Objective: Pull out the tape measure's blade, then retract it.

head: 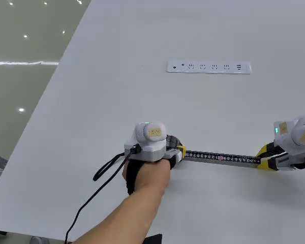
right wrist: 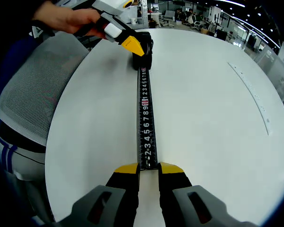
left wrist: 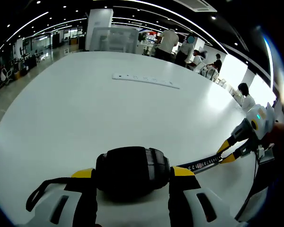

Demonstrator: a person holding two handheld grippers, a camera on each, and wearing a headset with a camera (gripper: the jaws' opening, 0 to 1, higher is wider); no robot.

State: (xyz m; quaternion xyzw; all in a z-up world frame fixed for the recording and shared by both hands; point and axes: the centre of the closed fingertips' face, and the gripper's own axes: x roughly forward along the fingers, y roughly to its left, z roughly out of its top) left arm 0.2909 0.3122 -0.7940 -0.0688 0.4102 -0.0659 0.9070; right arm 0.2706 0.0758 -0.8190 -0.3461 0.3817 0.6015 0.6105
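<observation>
On a white table (head: 117, 76), the left gripper (head: 178, 151), lower centre of the head view, has its fingers (left wrist: 84, 173) clamped around the black tape measure case (left wrist: 132, 169). The blade (head: 221, 158) runs rightward along the table to the right gripper (head: 263, 158), whose fingers (right wrist: 128, 168) pinch its tip. A power strip (head: 208, 67) lies higher in the frame, well apart.

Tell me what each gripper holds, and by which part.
The left gripper clamps the tape measure's case across its sides; the right gripper pinches the blade at its free end.
</observation>
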